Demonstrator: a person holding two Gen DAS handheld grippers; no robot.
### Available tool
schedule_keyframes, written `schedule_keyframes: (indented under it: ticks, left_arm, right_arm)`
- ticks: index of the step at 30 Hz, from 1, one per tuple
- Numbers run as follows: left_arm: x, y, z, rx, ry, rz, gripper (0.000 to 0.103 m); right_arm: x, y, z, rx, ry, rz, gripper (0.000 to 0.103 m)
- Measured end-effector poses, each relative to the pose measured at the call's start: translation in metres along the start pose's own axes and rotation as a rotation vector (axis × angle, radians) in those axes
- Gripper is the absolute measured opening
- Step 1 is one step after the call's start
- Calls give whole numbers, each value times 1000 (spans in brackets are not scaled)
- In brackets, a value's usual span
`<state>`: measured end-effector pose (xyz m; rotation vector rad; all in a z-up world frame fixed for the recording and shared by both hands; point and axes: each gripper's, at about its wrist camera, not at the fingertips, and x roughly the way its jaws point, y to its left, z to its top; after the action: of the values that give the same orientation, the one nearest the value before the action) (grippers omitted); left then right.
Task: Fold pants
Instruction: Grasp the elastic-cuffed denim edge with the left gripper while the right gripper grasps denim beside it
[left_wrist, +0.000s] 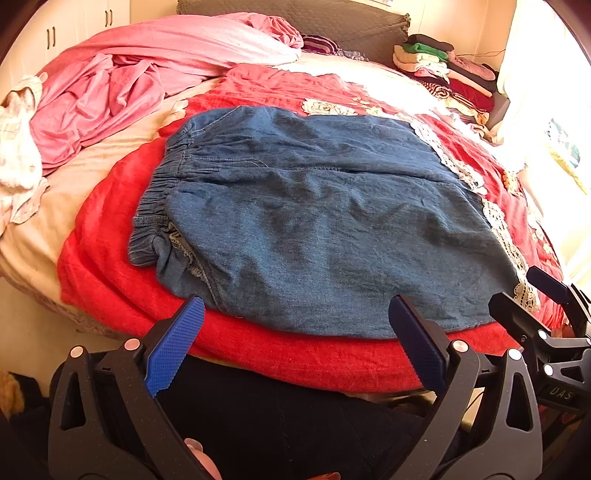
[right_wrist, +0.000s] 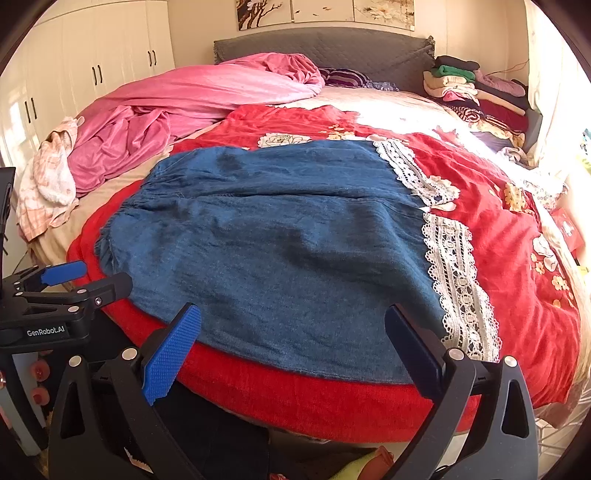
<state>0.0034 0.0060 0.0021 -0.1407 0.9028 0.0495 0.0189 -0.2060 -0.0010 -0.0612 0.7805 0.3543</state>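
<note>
Blue denim pants (left_wrist: 303, 221) (right_wrist: 280, 236) lie flat and folded lengthwise on a red blanket (left_wrist: 258, 354) (right_wrist: 303, 398). Their elastic waistband (left_wrist: 159, 195) is at the left and white lace leg cuffs (right_wrist: 458, 280) are at the right. My left gripper (left_wrist: 297, 314) hovers open just before the pants' near edge, holding nothing. My right gripper (right_wrist: 293, 325) is open too, over the near edge toward the lace end, and it shows at the right side of the left wrist view (left_wrist: 524, 295). The left gripper also appears at the left edge of the right wrist view (right_wrist: 96, 278).
A crumpled pink quilt (left_wrist: 147, 74) (right_wrist: 177, 107) and a pale checked cloth (right_wrist: 48, 184) fill the bed's far left. A stack of folded clothes (left_wrist: 447, 70) (right_wrist: 476, 96) sits at the far right by the grey headboard (right_wrist: 325, 48). White wardrobes (right_wrist: 92, 59) line the left wall.
</note>
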Motion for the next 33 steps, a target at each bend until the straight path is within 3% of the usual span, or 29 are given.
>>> schedule_keyframes:
  ticks: [13, 19, 33]
  left_arm:
    - [15, 39, 27, -66, -6, 13, 94]
    - [20, 59, 44, -91, -9, 46, 94]
    - [42, 112, 104, -150, -20, 113, 94]
  right_arm:
    - [32, -3, 45, -24, -2, 26, 99]
    - [52, 0, 70, -28, 11, 85, 99]
    - [92, 14, 128, -111, 16, 162, 99]
